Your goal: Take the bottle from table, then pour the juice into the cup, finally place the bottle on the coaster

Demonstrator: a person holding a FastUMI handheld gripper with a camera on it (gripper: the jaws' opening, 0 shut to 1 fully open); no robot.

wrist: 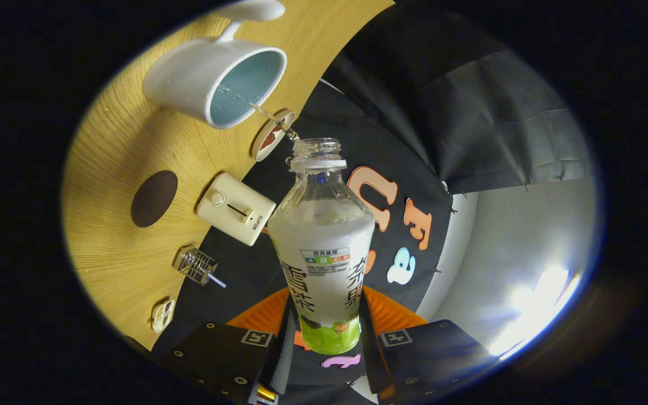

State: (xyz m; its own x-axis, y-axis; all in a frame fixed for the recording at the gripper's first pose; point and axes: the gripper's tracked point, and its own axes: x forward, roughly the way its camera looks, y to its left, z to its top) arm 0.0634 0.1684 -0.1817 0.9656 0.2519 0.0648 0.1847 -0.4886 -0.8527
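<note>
The claw (324, 337) clamps a bottle (324, 247) by its lower body, one finger pressing on each side. The uncapped bottle is tipped, and a thin stream of juice (268, 115) runs from its mouth into a white cup (217, 79) beyond it, which stands on a wooden table (110, 253). Pale liquid already lies in the cup. Just beside the cup, near the table's edge, sits a small round coaster (270, 135), close under the bottle's mouth. A dark oval mat (154, 198), a cream box with a dial (235, 208), a small wire piece (197, 266) and a small white object (162, 315) lie further along the table.
</note>
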